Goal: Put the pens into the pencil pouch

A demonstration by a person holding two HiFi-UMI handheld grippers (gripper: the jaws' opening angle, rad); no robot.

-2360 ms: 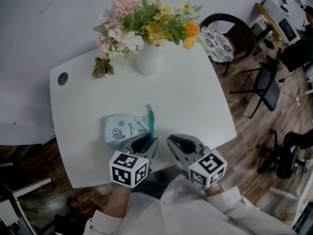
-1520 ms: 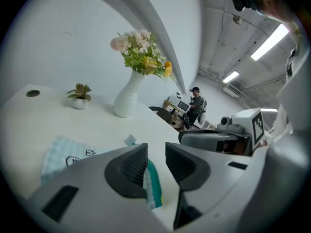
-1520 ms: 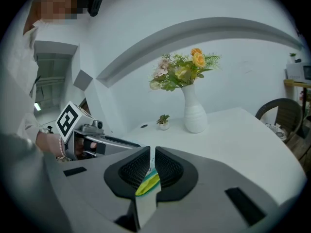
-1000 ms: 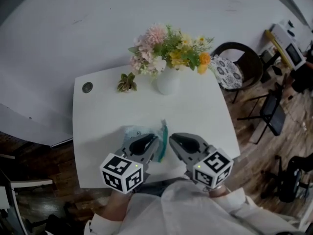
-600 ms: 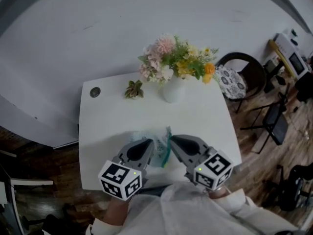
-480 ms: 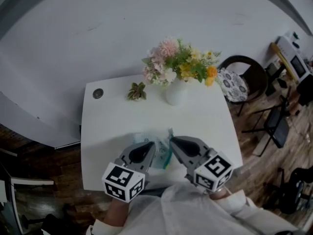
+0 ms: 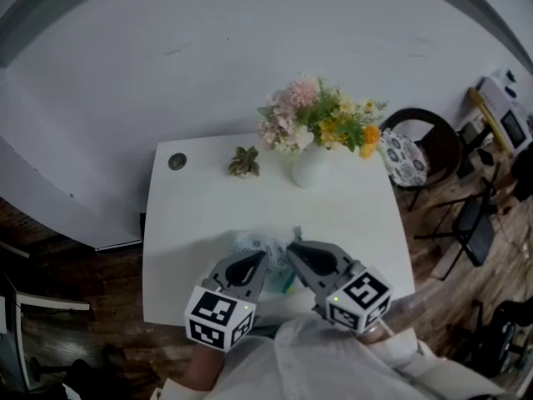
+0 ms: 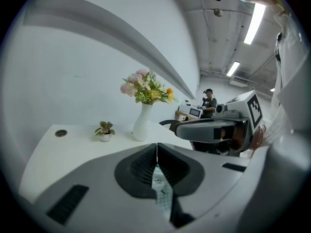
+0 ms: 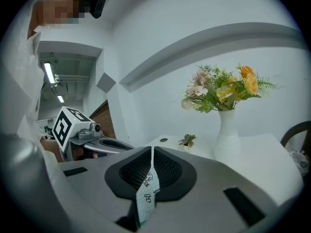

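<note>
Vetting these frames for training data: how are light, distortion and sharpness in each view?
Head view: dim and soft, fisheye bows the table edges, pouch barely legible. Left gripper view: black vignette, ceiling light blown out. Right gripper view: same vignette, vase fairly sharp, pouch print readable between the jaws.

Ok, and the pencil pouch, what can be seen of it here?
The pencil pouch is soft pale blue-green fabric with small dark cartoon prints and a teal zipper edge. It is at the near edge of the white table, mostly hidden under the grippers. The left gripper and right gripper each pinch a fold of it, the right's jaws just closed.
</note>
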